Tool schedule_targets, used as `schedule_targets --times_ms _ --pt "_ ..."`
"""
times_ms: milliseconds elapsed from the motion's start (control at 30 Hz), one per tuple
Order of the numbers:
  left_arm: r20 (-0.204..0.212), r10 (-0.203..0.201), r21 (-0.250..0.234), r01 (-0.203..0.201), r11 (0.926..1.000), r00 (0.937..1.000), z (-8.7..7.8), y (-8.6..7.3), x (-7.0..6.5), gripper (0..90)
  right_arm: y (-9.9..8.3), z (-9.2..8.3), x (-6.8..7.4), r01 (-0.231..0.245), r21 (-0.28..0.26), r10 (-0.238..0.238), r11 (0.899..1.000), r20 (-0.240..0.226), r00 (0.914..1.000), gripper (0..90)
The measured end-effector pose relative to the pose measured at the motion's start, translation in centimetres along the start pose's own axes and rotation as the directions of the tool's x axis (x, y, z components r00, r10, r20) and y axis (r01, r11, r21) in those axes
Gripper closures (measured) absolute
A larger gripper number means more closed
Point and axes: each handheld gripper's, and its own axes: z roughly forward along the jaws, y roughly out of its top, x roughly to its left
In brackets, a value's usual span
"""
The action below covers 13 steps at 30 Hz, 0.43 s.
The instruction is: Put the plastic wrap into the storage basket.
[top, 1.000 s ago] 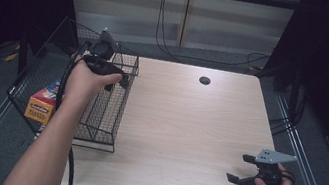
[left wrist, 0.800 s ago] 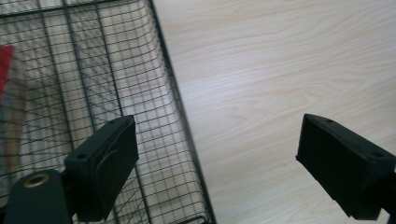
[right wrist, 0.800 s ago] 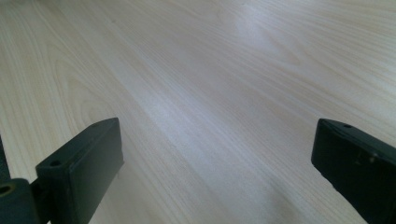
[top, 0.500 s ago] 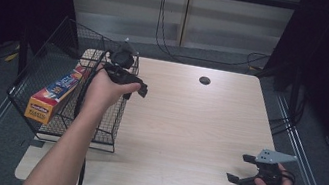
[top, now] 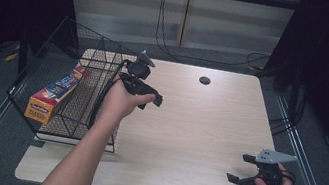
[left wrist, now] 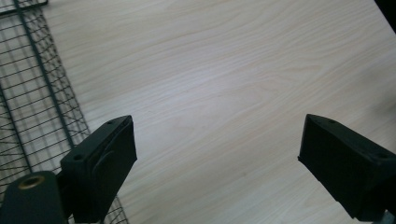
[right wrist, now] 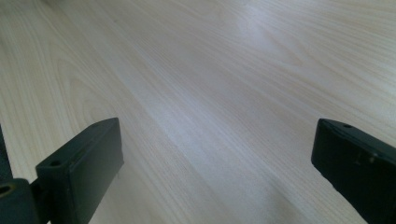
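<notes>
Holding the left hand-held gripper point(top: 154, 98) over the worktop point(top: 197, 128) just beside the wire basket point(top: 41, 117) at its left edge, I saw its jaws spread wide, having just opened a little further, with nothing between them. The boxed roll point(top: 55, 93) lay inside the basket. My right hand-held gripper point(top: 239, 170) sat released near the worktop's near right corner.

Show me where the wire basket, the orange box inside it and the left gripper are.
wire basket point(top: 62, 37), high view, on its far left mesh wall.
orange box point(top: 53, 94), high view, on the middle of its long top face.
left gripper point(top: 156, 99), high view, between its two black fingertips.
</notes>
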Motion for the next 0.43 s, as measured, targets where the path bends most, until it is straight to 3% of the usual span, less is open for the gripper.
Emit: schedule_targets --times_ms 167,200,433 --pt "0.009 0.026 0.009 -0.026 0.9996 0.9996 0.66 -0.07 -0.66 10.6 0.00 -0.04 0.00 -0.001 -0.001 0.001 1.000 0.002 1.0000 1.7" --pt "0.011 0.013 -0.001 -0.013 0.9999 0.9999 0.77 -0.11 -0.83 10.5 0.00 -0.04 0.00 0.000 0.000 0.000 1.000 0.001 1.0000 1.7" --pt "0.020 0.036 -0.002 -0.036 0.9994 0.9992 0.98 -0.17 -0.90 10.0 -0.08 -0.03 -0.04 -0.002 0.000 0.002 1.000 -0.002 1.0000 1.6"
